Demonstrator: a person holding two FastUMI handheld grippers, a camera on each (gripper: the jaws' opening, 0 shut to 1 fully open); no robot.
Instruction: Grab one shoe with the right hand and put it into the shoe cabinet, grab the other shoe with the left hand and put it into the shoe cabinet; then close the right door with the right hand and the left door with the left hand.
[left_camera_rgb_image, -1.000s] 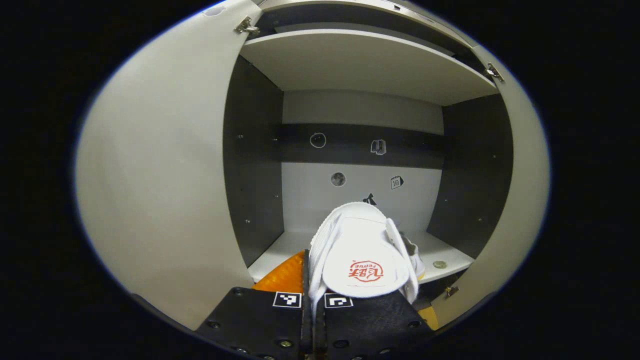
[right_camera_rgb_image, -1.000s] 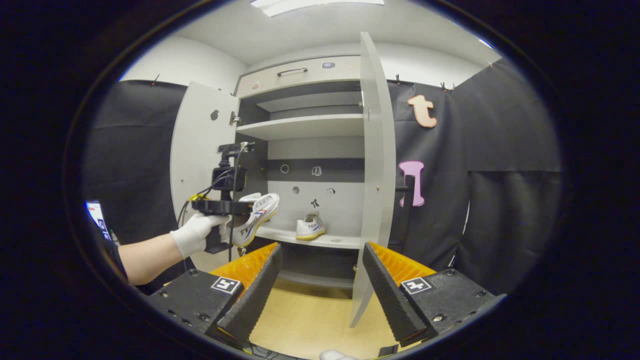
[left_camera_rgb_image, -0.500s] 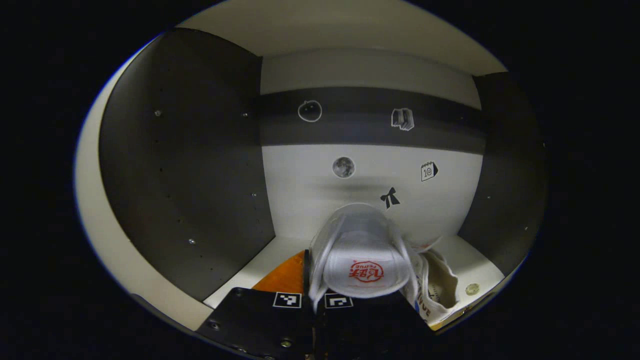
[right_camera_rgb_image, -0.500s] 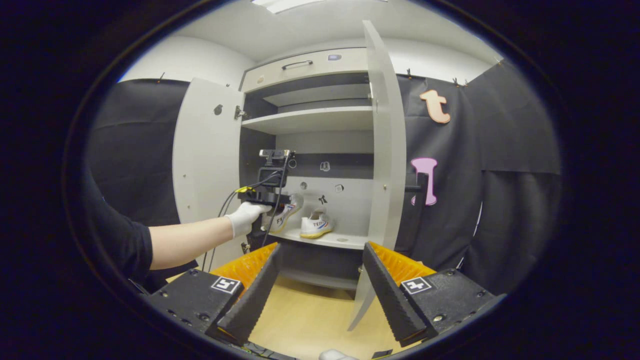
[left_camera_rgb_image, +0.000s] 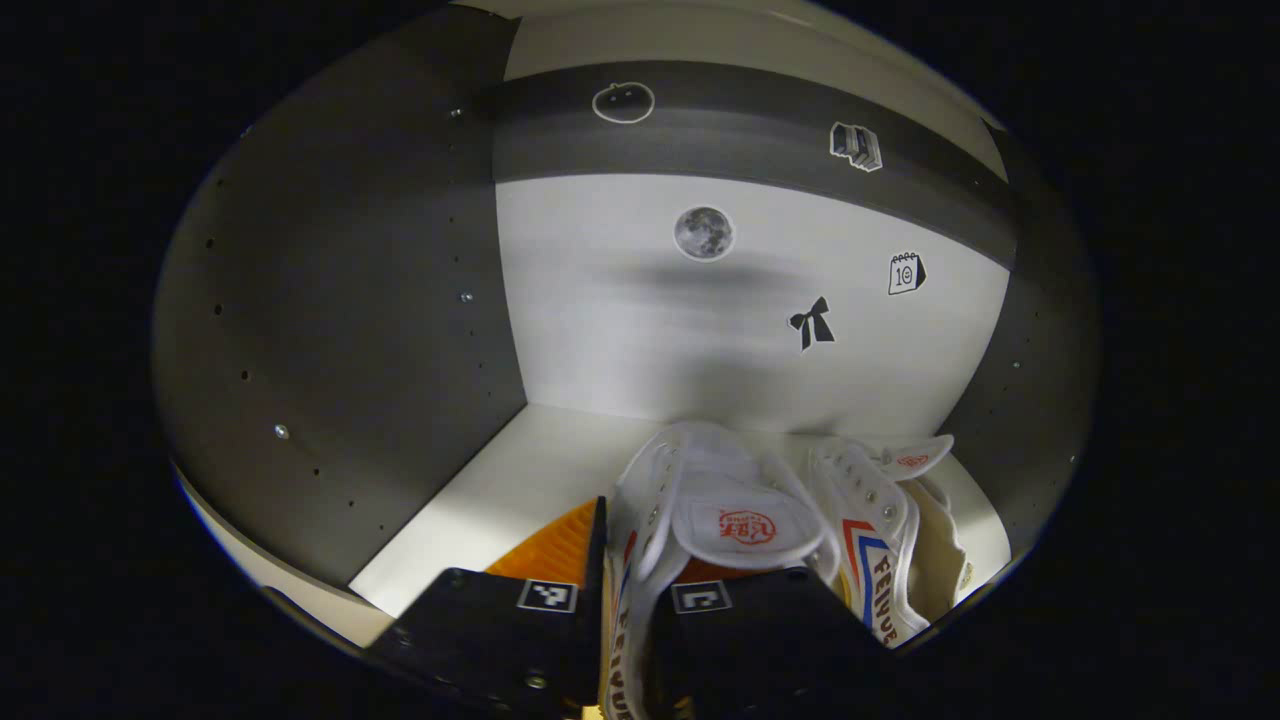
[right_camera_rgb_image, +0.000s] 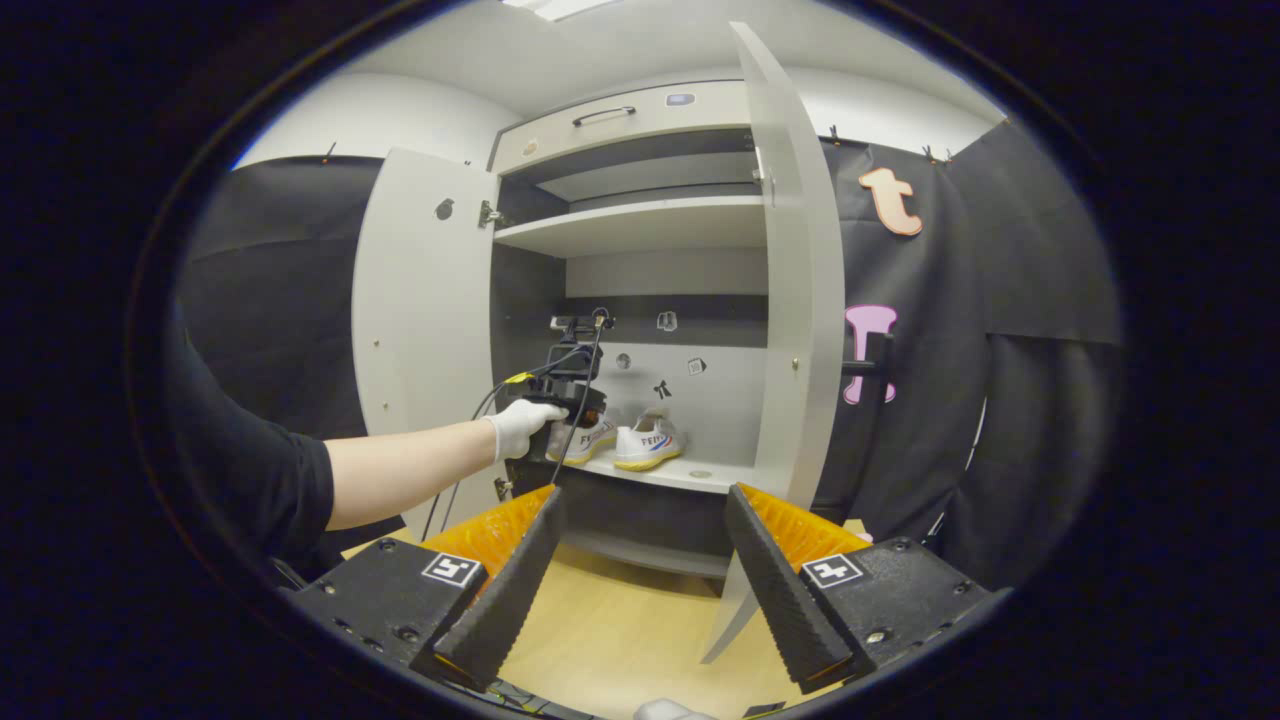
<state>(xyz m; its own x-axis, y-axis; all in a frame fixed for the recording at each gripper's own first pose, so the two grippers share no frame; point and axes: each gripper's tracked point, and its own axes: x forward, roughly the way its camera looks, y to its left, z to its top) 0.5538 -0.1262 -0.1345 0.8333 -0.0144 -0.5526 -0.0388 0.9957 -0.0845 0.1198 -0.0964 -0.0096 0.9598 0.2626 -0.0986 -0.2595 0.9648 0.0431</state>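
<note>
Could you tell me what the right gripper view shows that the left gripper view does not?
Right gripper view: both cabinet doors, left and right, standing open, the upper shelf, the wooden floor, the gloved hand, and the right hand-held gripper open and empty.

Left gripper view: the left hand-held gripper shut on its shoe, up close.

Both: the two white shoes side by side, the other one to the right, and the stickers on the back wall.

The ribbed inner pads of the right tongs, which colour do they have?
Orange ribbed inner pads on black fingers, best seen in the right gripper view.
</note>
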